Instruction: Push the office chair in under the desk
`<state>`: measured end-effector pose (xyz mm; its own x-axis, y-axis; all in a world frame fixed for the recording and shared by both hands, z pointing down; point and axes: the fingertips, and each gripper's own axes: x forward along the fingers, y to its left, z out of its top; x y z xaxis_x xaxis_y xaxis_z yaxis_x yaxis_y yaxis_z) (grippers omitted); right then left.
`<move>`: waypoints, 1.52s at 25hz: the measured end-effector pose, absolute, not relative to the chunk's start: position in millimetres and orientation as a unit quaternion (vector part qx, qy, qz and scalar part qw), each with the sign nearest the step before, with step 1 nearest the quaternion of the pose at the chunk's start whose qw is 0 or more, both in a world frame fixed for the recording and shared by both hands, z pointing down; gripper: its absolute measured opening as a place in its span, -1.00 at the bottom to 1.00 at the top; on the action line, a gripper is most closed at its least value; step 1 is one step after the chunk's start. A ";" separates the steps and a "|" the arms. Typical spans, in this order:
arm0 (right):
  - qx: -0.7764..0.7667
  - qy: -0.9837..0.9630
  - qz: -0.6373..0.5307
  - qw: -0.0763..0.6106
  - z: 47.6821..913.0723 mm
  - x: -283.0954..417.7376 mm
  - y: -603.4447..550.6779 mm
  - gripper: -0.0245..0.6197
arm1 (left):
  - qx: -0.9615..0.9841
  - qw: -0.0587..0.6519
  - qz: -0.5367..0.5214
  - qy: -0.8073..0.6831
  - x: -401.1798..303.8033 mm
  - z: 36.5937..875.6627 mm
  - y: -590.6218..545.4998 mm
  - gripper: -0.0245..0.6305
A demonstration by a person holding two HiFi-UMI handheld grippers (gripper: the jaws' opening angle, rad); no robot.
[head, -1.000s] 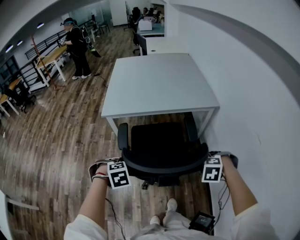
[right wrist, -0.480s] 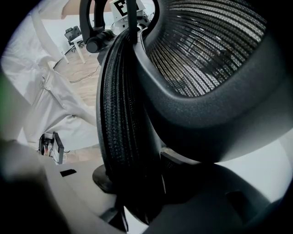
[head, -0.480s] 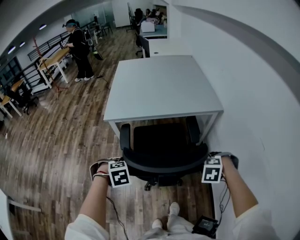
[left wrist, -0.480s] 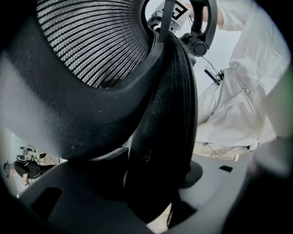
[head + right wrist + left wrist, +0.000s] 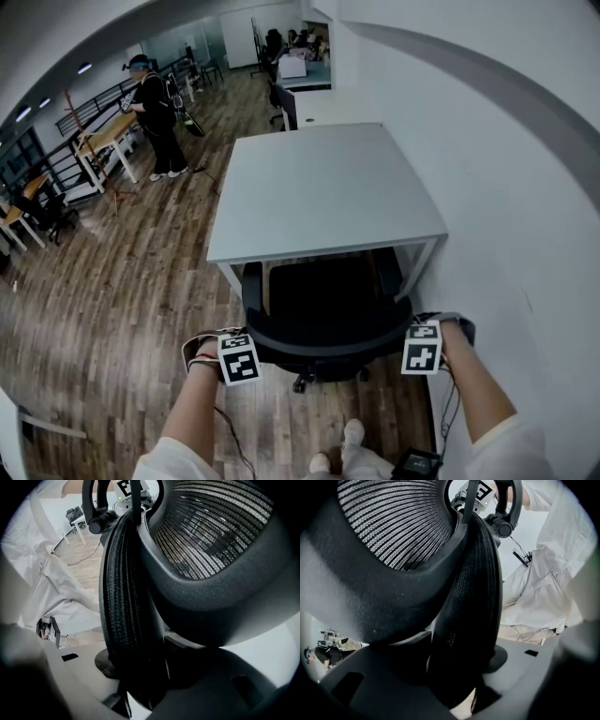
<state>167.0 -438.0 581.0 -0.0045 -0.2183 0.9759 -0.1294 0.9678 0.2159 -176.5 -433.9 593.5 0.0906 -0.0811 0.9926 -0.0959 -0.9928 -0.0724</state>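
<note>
Head view steeply down; both close-ups share backrest (image 5: 323, 345)

Black office chair (image 5: 323, 314) upright; seat partly under white desk (image 5: 323, 187).

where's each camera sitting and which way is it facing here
Head view: on the person's head, looking down at the desk, office chair, both forearms, left tongs, right tongs, feet.
Left gripper view: rides the left tongs, looks down the backrest clamped between them; white clothing shows.
Right gripper view: rides the right tongs, mirrored, same backrest and clothing.
Shared: both gripper views show the backrest.
</note>
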 end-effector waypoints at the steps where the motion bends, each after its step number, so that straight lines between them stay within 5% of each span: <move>1: 0.122 -0.709 -0.035 0.694 579.5 165.8 -441.5 -0.31 | 0.738 0.006 0.672 -0.061 -176.3 593.7 -436.7 -0.25; 38: 0.102 -0.721 -0.063 0.683 570.6 164.1 -531.3 -0.34 | 0.739 0.010 0.670 -0.071 -167.8 595.3 -519.7 -0.25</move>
<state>164.1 -531.3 570.6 -0.0462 -0.2331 0.9714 -0.0623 0.9712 0.2301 -167.8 -519.7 595.3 0.0922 -0.0927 0.9914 -0.1183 -0.9896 -0.0815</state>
